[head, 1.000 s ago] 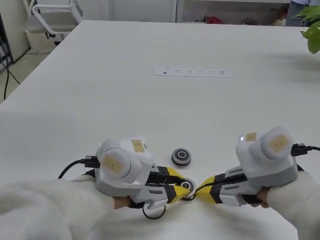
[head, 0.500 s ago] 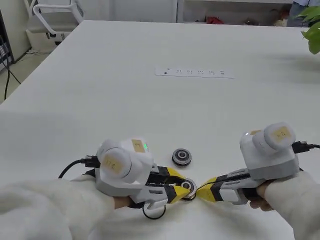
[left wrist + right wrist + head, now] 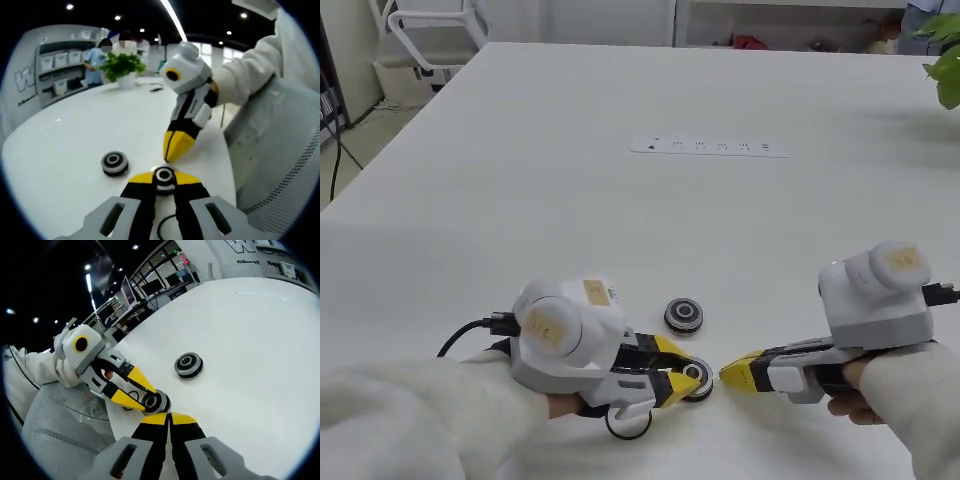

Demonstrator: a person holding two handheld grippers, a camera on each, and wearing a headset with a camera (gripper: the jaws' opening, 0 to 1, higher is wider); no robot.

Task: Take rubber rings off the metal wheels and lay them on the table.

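Two metal wheels are seen on the white table (image 3: pixel 620 220), both at its near edge. One wheel (image 3: pixel 697 378) is pinched between the yellow-tipped jaws of the left gripper (image 3: pixel 680 373); in the left gripper view it sits squarely between the two tips with its bright hub facing the camera. Whether a rubber ring is on this wheel cannot be told. The second wheel (image 3: pixel 683 314) lies flat and free just beyond the first, apart from both grippers, and a dark band is seen round its rim. The right gripper (image 3: pixel 730 375) is held low on the right with its jaws pressed together and nothing between them. Its tips are pointed left at the pinched wheel and lie just beside it, with a narrow gap noted in the head view. A thin black ring (image 3: pixel 628 424) lies on the table under the body of the left gripper, nearer than the held wheel. Whether it touches the gripper cannot be told. Both grippers are held by hands in white sleeves. Farther off, a white power strip (image 3: pixel 708 146) lies flat mid-table, and green plant leaves (image 3: pixel 945 60) show at the far right.
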